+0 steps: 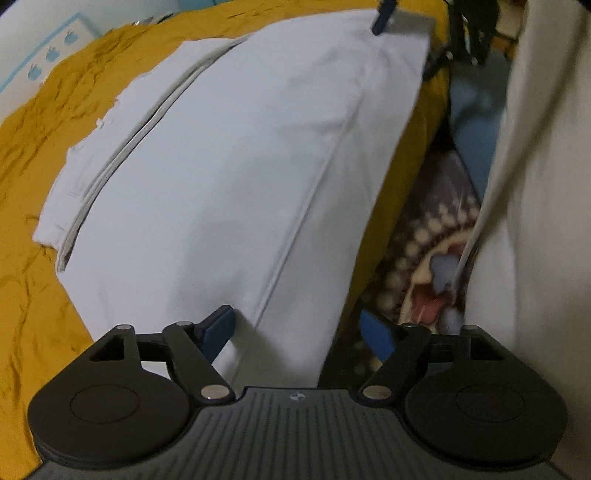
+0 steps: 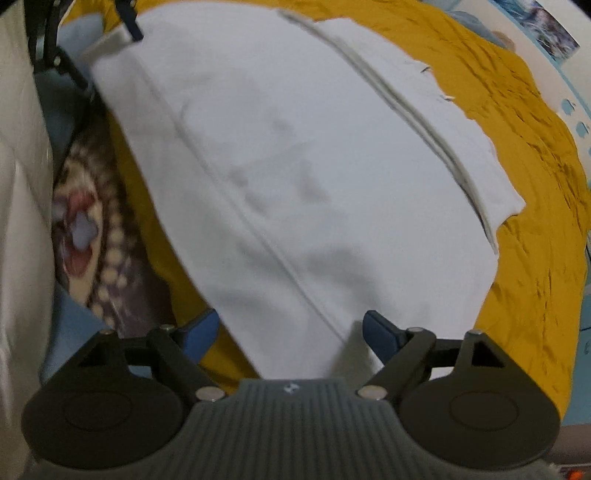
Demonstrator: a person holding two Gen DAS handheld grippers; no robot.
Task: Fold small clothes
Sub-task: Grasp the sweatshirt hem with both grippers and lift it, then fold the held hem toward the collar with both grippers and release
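A white garment (image 1: pixel 236 155) lies folded over on a mustard-yellow cloth (image 1: pixel 33 177), its upper layer set back a little from the lower layer's edge. My left gripper (image 1: pixel 299 334) is open at one near corner of the garment, the blue pads (image 1: pixel 218 328) astride the fabric edge. The same garment (image 2: pixel 314 177) fills the right wrist view on the yellow cloth (image 2: pixel 535 206). My right gripper (image 2: pixel 291 334) is open at the opposite end, its pads astride the near edge. The right gripper's fingertip (image 1: pixel 382 16) shows at the far corner in the left wrist view.
A patterned rug or cushion (image 1: pixel 424 251) with a beaded ring design lies below the cloth's edge, also seen in the right wrist view (image 2: pixel 88 229). A person's cream clothing (image 1: pixel 543 184) stands close beside it. A pale blue surface (image 2: pixel 576 125) borders the cloth.
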